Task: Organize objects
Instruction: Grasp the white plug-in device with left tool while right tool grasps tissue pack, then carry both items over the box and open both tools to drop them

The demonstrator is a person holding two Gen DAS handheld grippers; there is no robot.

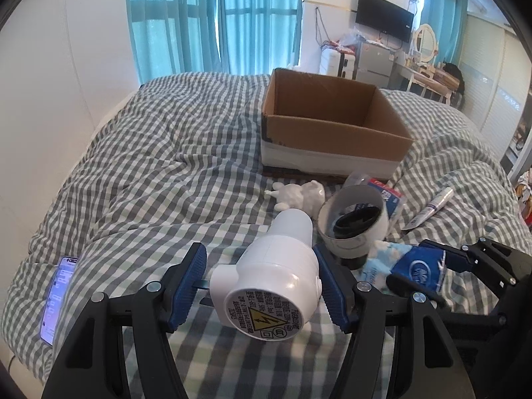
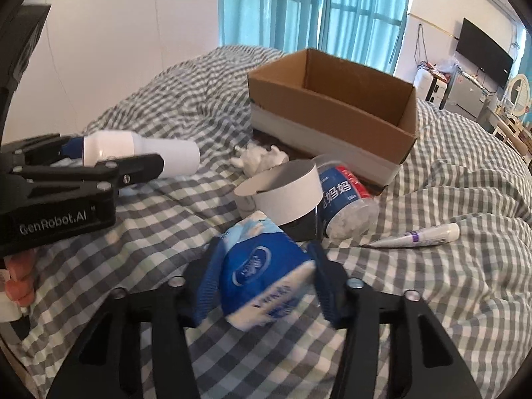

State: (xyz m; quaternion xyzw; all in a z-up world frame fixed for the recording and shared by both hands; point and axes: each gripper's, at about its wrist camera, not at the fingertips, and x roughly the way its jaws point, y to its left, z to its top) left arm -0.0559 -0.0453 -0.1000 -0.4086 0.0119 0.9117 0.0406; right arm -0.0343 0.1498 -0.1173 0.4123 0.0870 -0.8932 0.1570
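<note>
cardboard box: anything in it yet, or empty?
Cannot tell fully. The cardboard box is open-topped and only bare inner walls show in both views; its near wall hides the floor.

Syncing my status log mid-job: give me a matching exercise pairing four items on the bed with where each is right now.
Things:
1. hair dryer
2. tissue pack
3. ointment tube
4. cardboard box

Places:
A. loose on the bedspread, off to the right
B. between the left gripper fingers
C. standing open beyond the clutter
D. between the right gripper fingers

Pairs: 1-B, 2-D, 3-A, 4-C
</note>
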